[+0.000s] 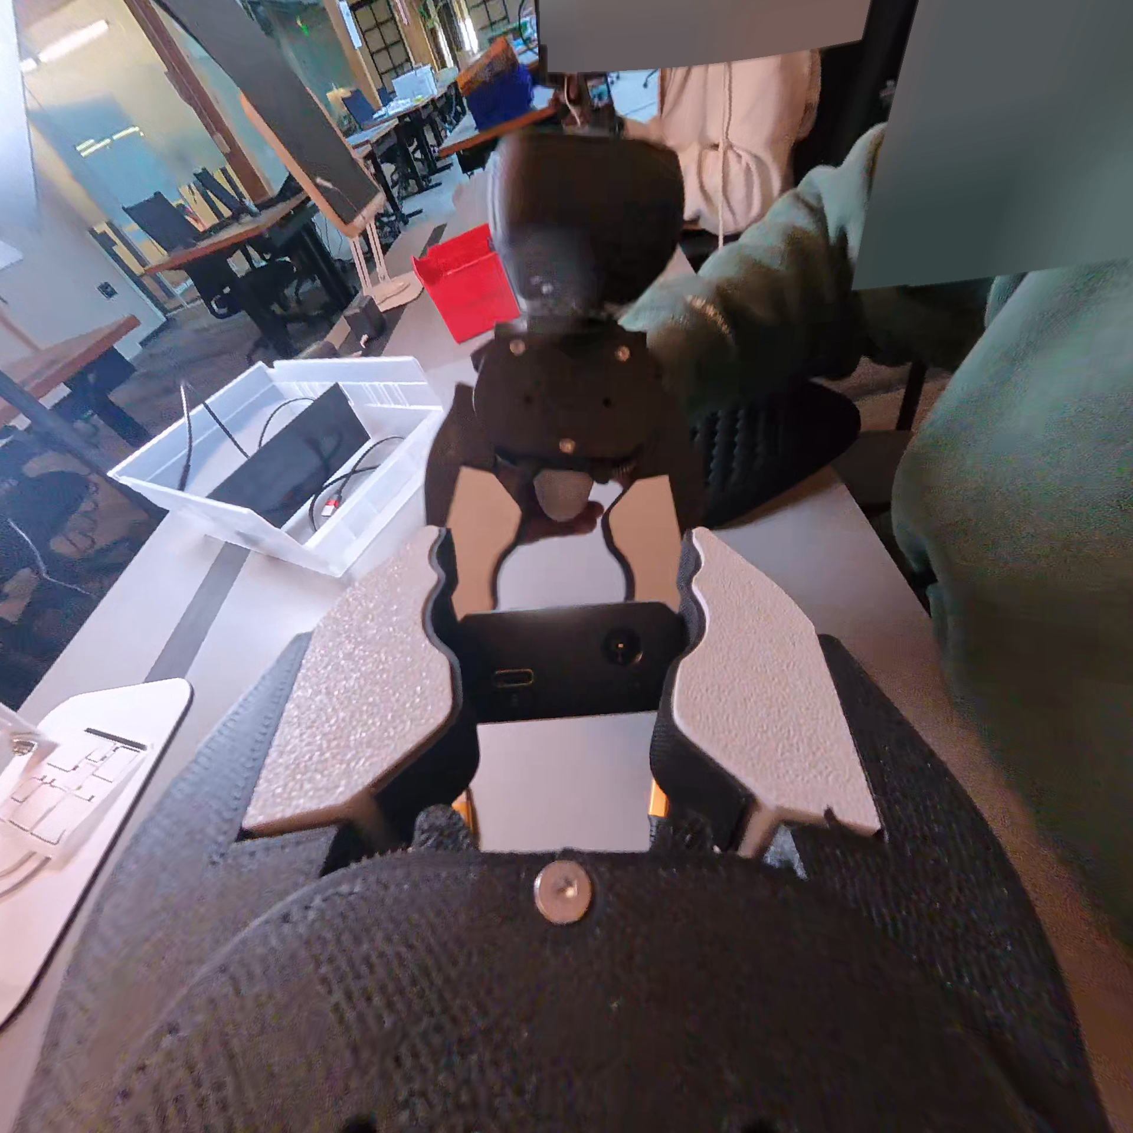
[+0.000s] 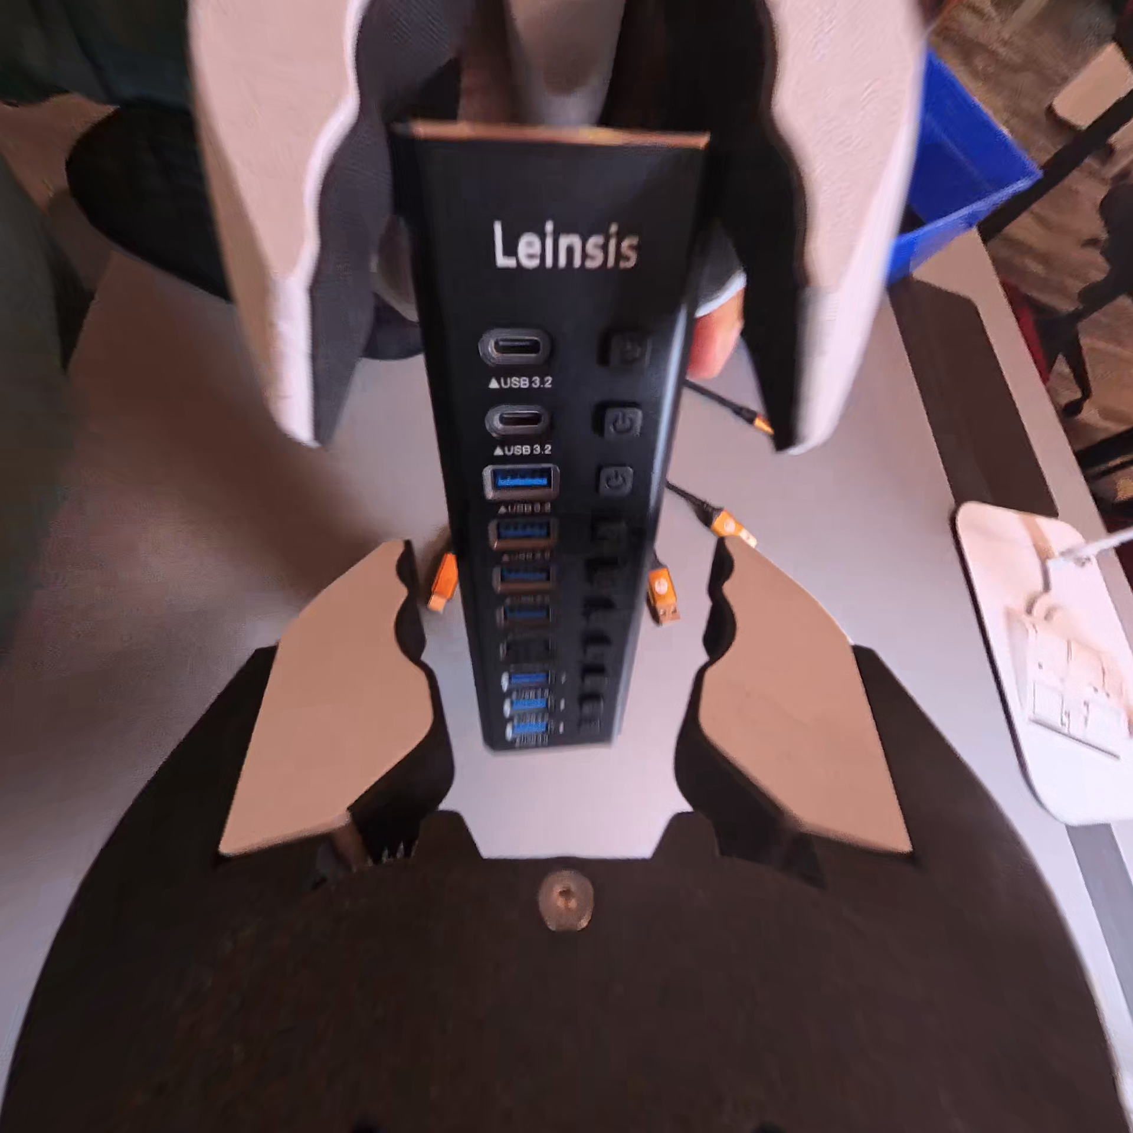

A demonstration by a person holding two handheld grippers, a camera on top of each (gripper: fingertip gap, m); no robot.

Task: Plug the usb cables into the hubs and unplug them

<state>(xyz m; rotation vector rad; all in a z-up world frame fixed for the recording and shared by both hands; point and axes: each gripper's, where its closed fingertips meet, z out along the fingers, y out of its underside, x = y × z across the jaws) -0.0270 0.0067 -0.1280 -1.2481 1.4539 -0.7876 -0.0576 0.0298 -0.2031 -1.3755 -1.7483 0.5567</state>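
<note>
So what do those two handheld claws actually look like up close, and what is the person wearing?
Each claw has a black, ribbed, 3D-printed-looking body with a silver screw in the middle. Its two fingers are broad pale plates with a grainy surface and wavy black inner edges. The other claw looks the same. The person wears a grey-green sleeve.

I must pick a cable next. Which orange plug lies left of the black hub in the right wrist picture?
The orange plug close beside the left edge of the hub. The other orange plugs all lie on its right side.
</note>
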